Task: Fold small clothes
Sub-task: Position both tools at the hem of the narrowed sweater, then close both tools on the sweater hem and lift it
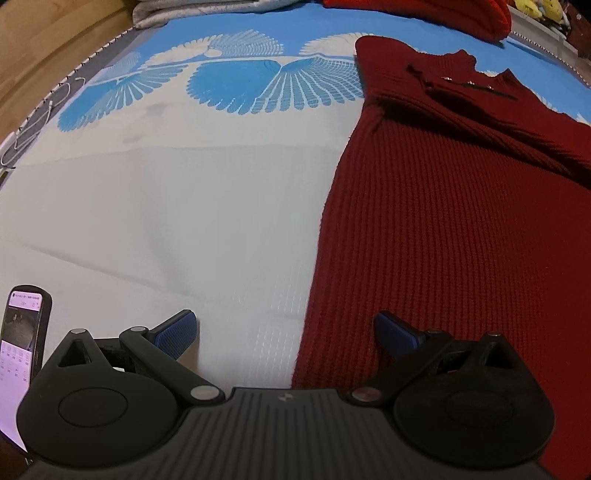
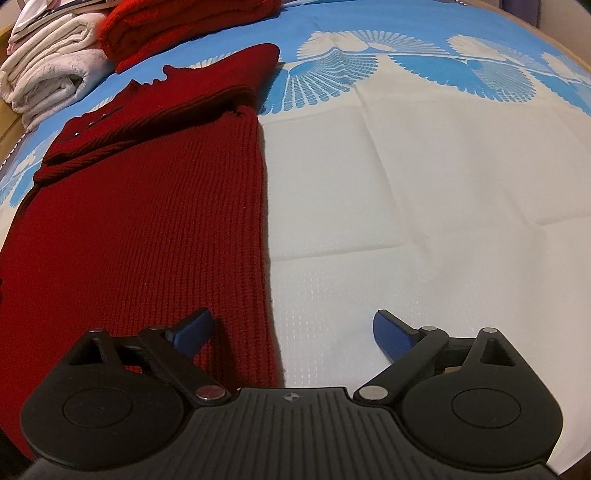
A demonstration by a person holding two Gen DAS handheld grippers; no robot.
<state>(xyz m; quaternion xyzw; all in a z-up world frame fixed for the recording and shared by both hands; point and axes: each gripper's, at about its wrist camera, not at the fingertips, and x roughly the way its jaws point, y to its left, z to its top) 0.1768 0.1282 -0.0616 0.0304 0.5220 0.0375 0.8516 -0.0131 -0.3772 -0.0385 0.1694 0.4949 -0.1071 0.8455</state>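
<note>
The left gripper (image 1: pixel 286 330) stands with its jaws spread wide and nothing clamped between them; its one blue pad hangs over the bare white cloth and the other over the knit, so that the long left edge of the dark red sweater (image 1: pixel 443 221) runs up between the two. The right gripper (image 2: pixel 291 330) is likewise wide apart and holds nothing, with one pad above the knit and the other above the white cloth, the sweater's right edge passing between them. Whether any pad touches the fabric cannot be told. The sweater (image 2: pixel 147 229) lies flat and ribbed on the bedspread (image 2: pixel 406 184), its hem end nearest the grippers and its collar end farthest; near the collar a sleeve is folded across the chest, and a few small metal buttons glint there. The bedspread is white in the near part and blue with white fan-shaped feather patterns farther off. Beyond the collar sits a folded bright red garment (image 2: pixel 177 26), and just beside it a stack of folded white towels (image 2: pixel 48 74). In the left wrist view a lit phone (image 1: pixel 22 350) stands at the lower left edge, near the gripper's body.
</note>
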